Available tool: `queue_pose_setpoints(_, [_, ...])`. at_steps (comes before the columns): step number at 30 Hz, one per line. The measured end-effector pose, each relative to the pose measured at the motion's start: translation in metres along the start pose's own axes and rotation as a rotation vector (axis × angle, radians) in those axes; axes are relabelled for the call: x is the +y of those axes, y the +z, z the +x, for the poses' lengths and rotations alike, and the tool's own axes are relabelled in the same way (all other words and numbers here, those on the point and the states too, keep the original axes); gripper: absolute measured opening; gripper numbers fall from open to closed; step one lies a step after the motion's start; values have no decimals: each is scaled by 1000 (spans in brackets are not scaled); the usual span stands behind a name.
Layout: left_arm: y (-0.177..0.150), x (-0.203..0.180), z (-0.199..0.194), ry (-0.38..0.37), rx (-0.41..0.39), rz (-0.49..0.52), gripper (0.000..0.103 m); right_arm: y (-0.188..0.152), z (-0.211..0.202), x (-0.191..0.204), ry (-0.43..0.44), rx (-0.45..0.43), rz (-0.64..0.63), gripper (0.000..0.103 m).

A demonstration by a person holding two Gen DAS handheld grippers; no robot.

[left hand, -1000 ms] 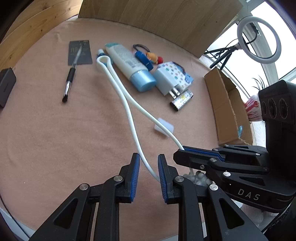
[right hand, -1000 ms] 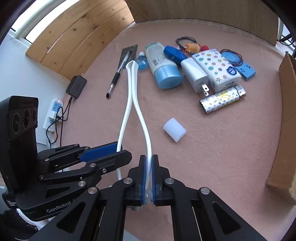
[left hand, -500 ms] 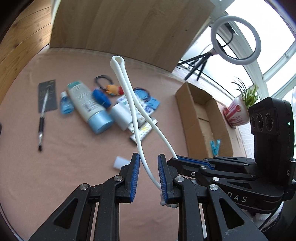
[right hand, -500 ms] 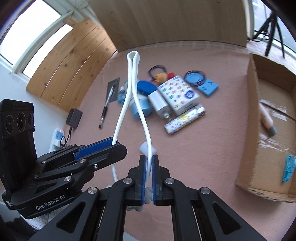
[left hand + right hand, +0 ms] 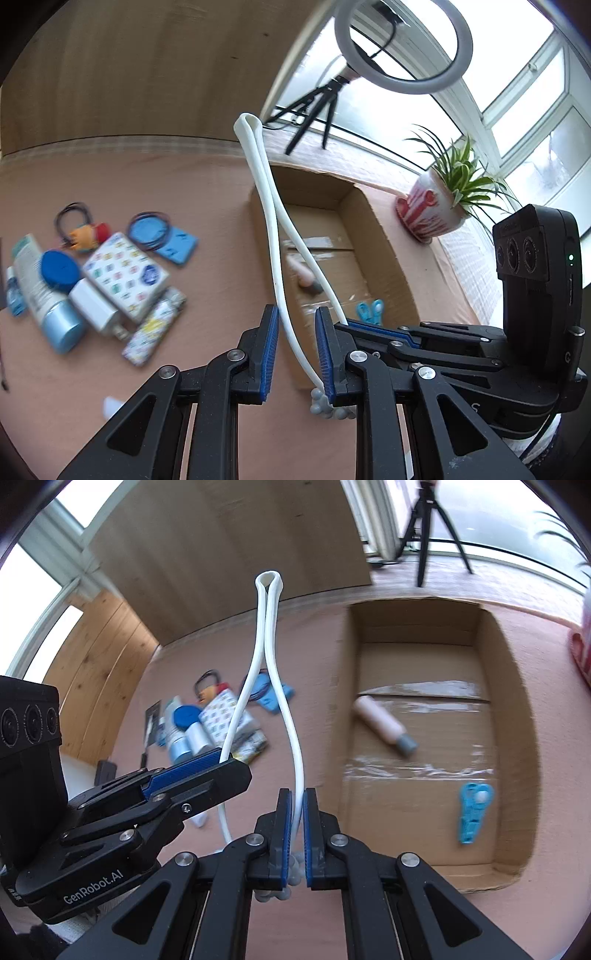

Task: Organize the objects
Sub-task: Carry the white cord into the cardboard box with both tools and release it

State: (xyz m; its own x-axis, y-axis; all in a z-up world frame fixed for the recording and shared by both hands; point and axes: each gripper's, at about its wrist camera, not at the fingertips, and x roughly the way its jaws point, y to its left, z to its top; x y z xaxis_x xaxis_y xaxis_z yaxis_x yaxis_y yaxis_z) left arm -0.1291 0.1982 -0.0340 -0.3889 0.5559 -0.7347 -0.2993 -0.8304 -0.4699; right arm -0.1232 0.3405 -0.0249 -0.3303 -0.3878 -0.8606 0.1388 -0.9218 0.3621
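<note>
A white folded cord (image 5: pixel 275 672) stands up in the air, doubled over so its bend is at the top and its two strands run down toward the grippers. The right gripper (image 5: pixel 297 834) is clamped tight on one strand, its blue pads pressed against it from both sides. The other strand passes between the fingers of the left gripper (image 5: pixel 295 354), whose pads stand apart with a gap on each side of the cord (it touches neither pad that I can see). A cluster of small grey beads (image 5: pixel 325 404) hangs at the cord's lower end, just under the fingertips.

Behind the cord sits an open cardboard box (image 5: pixel 517 709) on the pink counter (image 5: pixel 306 664). Inside it lie a pale pink bottle (image 5: pixel 382 725) with a grey cap and, nearer the front, a light blue clip (image 5: pixel 472 810), well apart from each other.

To the left of the box, a blurred group of things lies on the counter: a white tube with a blue cap (image 5: pixel 44 295), a white charger (image 5: pixel 94 310), a patterned white box (image 5: pixel 123 275), a patterned lighter (image 5: pixel 155 326) and a blue card (image 5: pixel 177 245). On the sill beyond the box stand a potted plant (image 5: pixel 439 210) and a ring light (image 5: pixel 402 40) on a tripod.
</note>
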Motion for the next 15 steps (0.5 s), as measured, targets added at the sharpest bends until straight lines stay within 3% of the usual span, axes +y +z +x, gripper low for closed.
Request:
queue_pose_setpoints(8, [19,-37,55,-38,52,51,22,7,-4,-56,-48,-24,99,6])
queue_pose_setpoints(15, [26,-54,91,-22,86,81,22,7,5,-87,-67,-19,153,6])
